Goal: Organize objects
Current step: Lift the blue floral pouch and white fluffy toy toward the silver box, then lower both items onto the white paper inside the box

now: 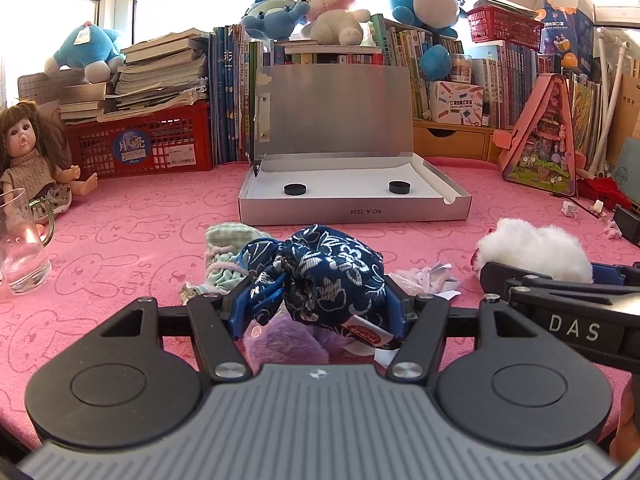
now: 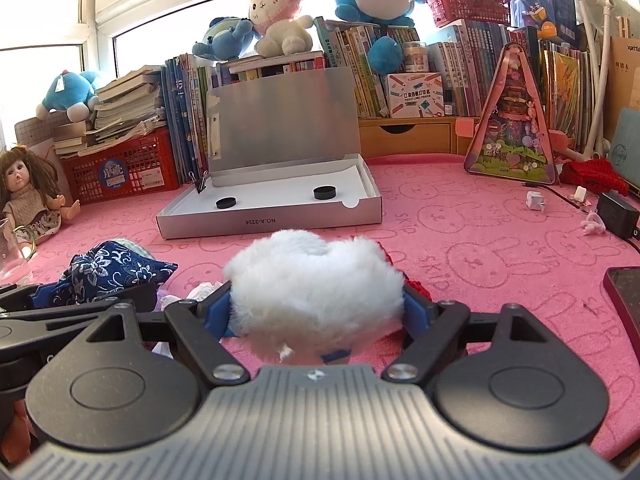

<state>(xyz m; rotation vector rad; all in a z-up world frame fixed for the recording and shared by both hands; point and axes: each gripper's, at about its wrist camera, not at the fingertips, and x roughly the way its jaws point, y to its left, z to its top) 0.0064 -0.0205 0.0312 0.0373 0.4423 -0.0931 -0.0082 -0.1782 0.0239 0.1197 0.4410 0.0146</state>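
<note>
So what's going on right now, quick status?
Left gripper shut on blue floral pouch. Right gripper shut on white fluffy item. Open silver box ahead, path clear.

Left claw (image 1: 316, 300) clamped on blue pouch (image 1: 320, 276), right claw (image 2: 318, 308) (alongside) gripping white fluff (image 2: 316, 288)

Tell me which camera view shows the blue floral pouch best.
The left wrist view: the blue floral pouch fills the centre, clamped between the left gripper pads, its white pattern and a red label clear. The right wrist view shows only its upper part at the left edge, behind the left gripper's arm.
</note>
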